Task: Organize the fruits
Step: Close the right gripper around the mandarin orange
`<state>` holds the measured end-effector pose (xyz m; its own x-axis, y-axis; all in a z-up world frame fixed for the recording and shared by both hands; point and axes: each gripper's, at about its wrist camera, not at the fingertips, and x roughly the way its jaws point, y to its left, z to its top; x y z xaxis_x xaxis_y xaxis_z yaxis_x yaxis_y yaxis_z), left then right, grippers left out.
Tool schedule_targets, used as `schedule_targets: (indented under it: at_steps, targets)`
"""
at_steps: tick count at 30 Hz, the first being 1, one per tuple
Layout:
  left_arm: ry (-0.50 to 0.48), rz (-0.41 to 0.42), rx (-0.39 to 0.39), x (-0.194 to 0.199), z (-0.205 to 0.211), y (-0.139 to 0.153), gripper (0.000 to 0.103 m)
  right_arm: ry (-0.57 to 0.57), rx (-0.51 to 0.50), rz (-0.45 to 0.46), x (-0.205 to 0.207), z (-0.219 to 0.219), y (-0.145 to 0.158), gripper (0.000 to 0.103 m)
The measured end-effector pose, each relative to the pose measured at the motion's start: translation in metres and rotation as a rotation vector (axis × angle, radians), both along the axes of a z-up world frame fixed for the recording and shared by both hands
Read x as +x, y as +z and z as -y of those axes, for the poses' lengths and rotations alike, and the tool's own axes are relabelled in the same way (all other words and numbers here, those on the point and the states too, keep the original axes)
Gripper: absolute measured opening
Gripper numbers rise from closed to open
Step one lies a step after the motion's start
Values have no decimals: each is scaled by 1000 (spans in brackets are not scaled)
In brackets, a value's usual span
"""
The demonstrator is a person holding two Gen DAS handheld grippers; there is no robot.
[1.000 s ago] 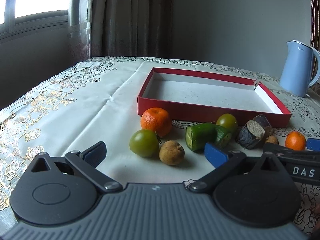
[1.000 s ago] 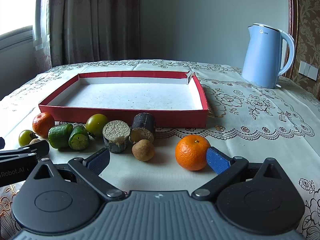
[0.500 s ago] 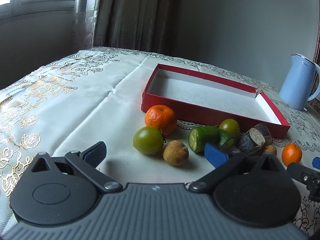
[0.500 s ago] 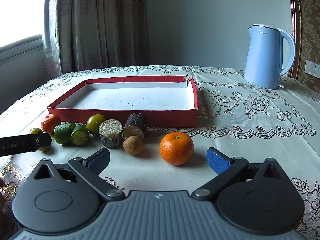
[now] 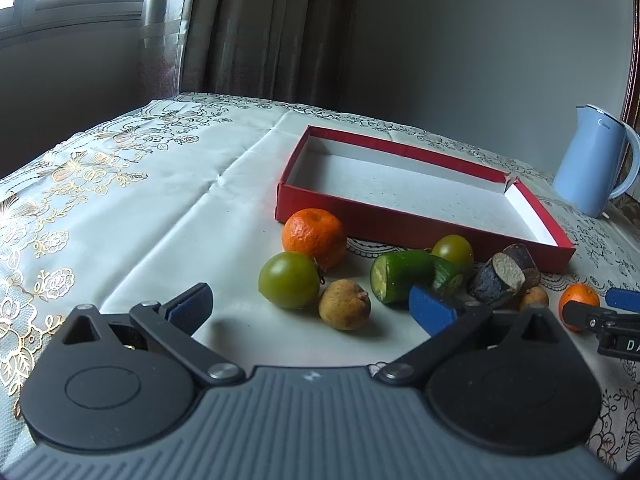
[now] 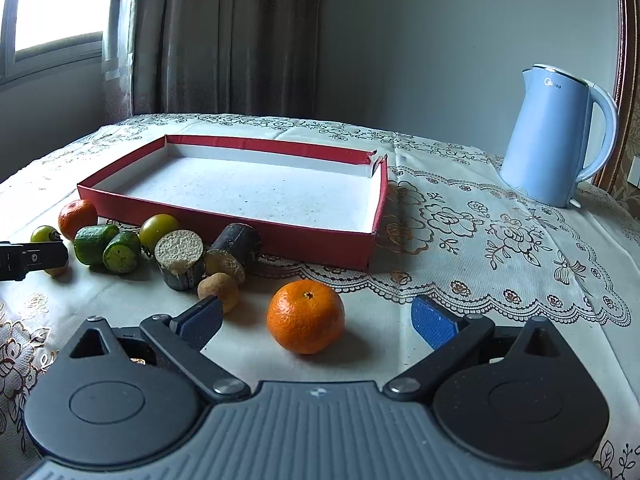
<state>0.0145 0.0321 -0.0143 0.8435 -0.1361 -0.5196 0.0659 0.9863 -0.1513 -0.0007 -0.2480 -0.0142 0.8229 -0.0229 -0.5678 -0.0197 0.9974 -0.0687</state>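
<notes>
The right gripper (image 6: 316,316) is lined up on the lone orange (image 6: 306,316), which sits between its blue pads with bare cloth showing on both sides; the jaws have just been closing in on it but nothing is pinched yet, so it counts as open around the fruit, not gripping. That orange was likely picked first because it lies apart from the pile, at about 5 o'clock of the red tray's (image 6: 224,222) near right corner, with free approach. The left gripper (image 5: 310,302) is held with its jaws spread wide and nothing clamped; a green tomato (image 5: 289,279) and a brown longan (image 5: 345,309) lie between and just ahead of its pads, untouched, probably staged as the next pick. The rest of the fruit is strung along the tray's near wall: second orange (image 5: 314,237) at 12 o'clock of the tomato, cucumber pieces (image 5: 404,280) at 3 o'clock, sugarcane chunks (image 5: 500,280) further right. The tray is empty, so sorting is judged barely begun. The kettle (image 6: 554,136) stands well clear at 2 o'clock, no obstruction to the drop.
</notes>
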Motion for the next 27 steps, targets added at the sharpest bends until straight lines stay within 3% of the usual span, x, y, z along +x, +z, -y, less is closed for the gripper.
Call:
schedule_targets:
  at_steps: [2, 10, 11, 16, 20, 27]
  targets:
    - [-2, -1, -1, 0, 0, 0, 103, -5, 15, -20, 3, 4, -3, 66]
    - [-3, -6, -4, 2, 0, -1, 103, 29, 51, -66, 11, 5, -9, 50]
    - [-4, -7, -3, 2, 1, -1, 103, 37, 53, -66, 12, 4, -9, 44]
    - [-3, -9, -10, 3, 0, -1, 103, 34, 66, -49, 9, 3, -6, 42]
    - [-10, -16, -8, 4, 0, -2, 103, 37, 81, 22, 9, 2, 13, 42]
    - [-6, -18, -12, 4, 0, -3, 103, 15, 114, 36, 72, 4, 35, 42]
